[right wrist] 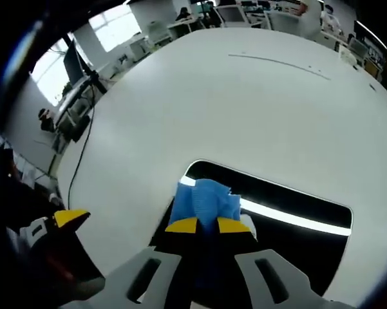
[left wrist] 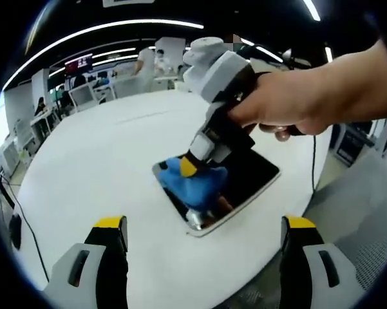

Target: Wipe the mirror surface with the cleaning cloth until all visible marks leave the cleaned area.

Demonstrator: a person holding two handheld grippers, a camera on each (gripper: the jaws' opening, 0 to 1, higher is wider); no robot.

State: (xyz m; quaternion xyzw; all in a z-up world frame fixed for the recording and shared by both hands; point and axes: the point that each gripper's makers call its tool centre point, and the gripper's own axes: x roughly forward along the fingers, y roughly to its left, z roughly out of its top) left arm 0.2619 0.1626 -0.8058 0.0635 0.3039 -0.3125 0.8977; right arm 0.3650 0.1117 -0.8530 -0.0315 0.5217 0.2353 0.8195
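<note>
Cloth (right wrist: 205, 201), blue and bunched, is pinched between the right gripper's (right wrist: 206, 225) jaws and pressed onto the mirror (right wrist: 296, 199), which lies flat near the tabletop's (right wrist: 232, 109) edge. The left gripper (left wrist: 203, 222) is held spread, hovering apart, gripping nothing. The cloth is judged soft and light; the mirror stiff, slippery, fragile, best steadied at its rim.

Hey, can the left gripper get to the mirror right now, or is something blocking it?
Probably yes. The left gripper hangs open over bare table just short of the mirror. Only the far part is taken, where the right gripper presses the cloth.
</note>
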